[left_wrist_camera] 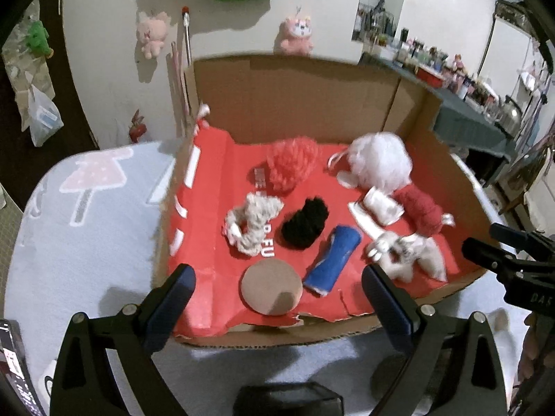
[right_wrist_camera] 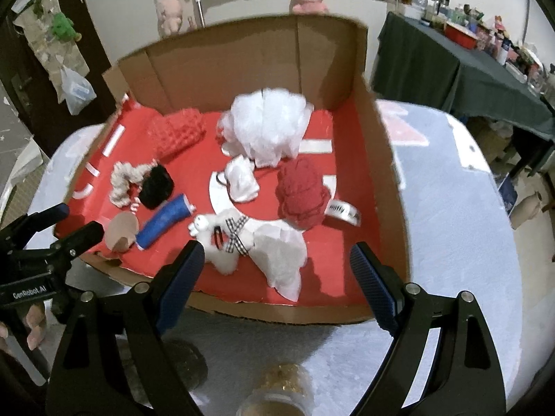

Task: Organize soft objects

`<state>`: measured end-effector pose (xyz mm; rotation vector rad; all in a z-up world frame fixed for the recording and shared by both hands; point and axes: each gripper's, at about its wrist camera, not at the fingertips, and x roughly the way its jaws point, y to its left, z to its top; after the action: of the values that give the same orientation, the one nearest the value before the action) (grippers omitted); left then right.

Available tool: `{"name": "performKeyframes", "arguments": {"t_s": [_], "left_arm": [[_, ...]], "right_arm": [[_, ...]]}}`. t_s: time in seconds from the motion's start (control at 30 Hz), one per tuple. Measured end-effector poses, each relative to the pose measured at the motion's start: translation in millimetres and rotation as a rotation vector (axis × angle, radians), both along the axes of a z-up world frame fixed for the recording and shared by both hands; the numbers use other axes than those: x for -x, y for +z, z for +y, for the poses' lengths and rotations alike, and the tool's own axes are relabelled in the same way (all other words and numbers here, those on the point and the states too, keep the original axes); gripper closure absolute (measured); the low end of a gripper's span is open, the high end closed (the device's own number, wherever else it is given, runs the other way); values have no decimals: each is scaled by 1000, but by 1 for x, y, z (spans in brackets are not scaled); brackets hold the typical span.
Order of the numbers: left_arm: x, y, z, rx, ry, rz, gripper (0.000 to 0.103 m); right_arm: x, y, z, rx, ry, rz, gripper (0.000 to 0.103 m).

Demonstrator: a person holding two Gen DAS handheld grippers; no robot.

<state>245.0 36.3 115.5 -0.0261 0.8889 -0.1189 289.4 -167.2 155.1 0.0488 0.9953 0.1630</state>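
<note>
Pink plush toys (left_wrist_camera: 295, 34) hang on the white wall; a dark-clothed table (right_wrist_camera: 430, 66) holds cluttered items; a plastic bag (left_wrist_camera: 43, 116) hangs left.

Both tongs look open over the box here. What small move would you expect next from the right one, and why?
Probably lower the right tongs onto the white plush: it lies just ahead between the open fingers, nearest the box's front edge, and nothing is gripped yet.

Pale fleecy blanket (left_wrist_camera: 86, 215) with pink mushroom print, spread over the surface. Directly on it: open cardboard box (right_wrist_camera: 388, 180), red-lined, low front wall, tall back flaps. At the near edge of the right view, blurred round gold-topped object (right_wrist_camera: 281, 374) touching the blanket.
</note>
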Motion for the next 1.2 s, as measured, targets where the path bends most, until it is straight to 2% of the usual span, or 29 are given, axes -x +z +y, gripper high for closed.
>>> {"name": "performKeyframes", "arguments": {"t_s": [0.27, 0.33, 0.43, 0.5, 0.63, 0.8, 0.97, 1.2], "left_arm": [[62, 38, -4, 21, -28, -137, 0], [83, 42, -4, 29, -28, -165, 0], [113, 42, -4, 27, -6, -213, 0], [136, 37, -4, 31, 0, -241, 0], [165, 22, -7, 35, -5, -260, 0], [184, -11, -13, 36, 7, -239, 0], [179, -45, -21, 22, -2, -164, 0], [167, -80, -25, -8, 26, -110, 0]], "right_arm": [[55, 49, -1, -6, 31, -148, 17], [79, 60, -2, -18, 44, -197, 17], [115, 69, -2, -28, 60, -256, 9], [137, 69, -2, -26, 59, -292, 7], [175, 53, -1, -18, 37, -327, 7], [195, 17, 0, -23, 22, -308, 7], [200, -20, 8, 1, 26, -285, 7], [185, -58, 8, 15, 13, -218, 7]]}}
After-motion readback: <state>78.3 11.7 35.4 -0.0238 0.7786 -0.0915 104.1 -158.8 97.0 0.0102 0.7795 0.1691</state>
